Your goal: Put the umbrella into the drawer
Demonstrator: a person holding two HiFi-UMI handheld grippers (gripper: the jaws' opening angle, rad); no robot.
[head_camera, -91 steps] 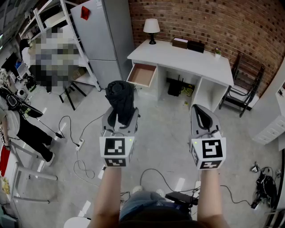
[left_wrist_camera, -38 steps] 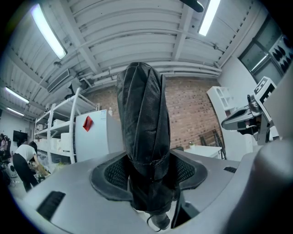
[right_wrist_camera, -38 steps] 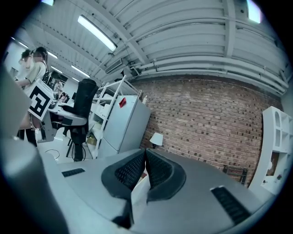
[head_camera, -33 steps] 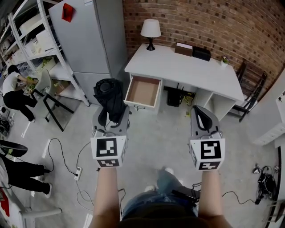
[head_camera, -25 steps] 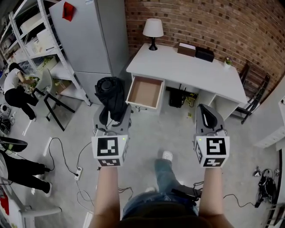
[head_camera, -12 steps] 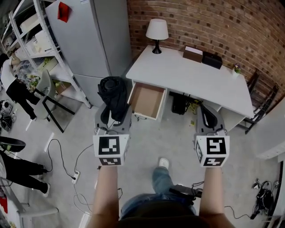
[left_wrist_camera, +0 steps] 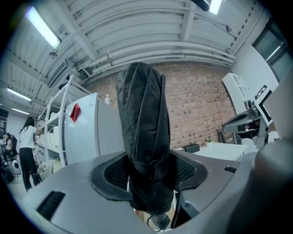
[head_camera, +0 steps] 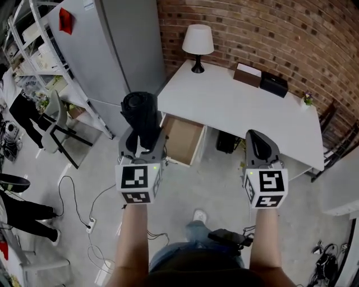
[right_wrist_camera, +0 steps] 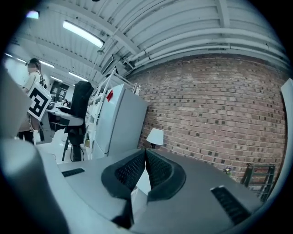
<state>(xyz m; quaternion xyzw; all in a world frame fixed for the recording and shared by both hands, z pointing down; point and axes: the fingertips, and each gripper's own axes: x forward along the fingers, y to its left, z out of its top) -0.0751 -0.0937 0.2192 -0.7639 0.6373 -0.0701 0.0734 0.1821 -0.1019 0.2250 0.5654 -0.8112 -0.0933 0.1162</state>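
Umbrella, folded and black, stands upright, clamped in the left gripper, just left of the desk's open drawer. The right gripper is empty, jaws together.

Brick wall, white desk with lamp, grey floor, perhaps a fridge at left

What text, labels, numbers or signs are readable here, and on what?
No readable text in any view.
Marker cubes on the left gripper and right gripper: black-and-white square patterns, no letters or digits.
Red tag on the fridge: too small to read.
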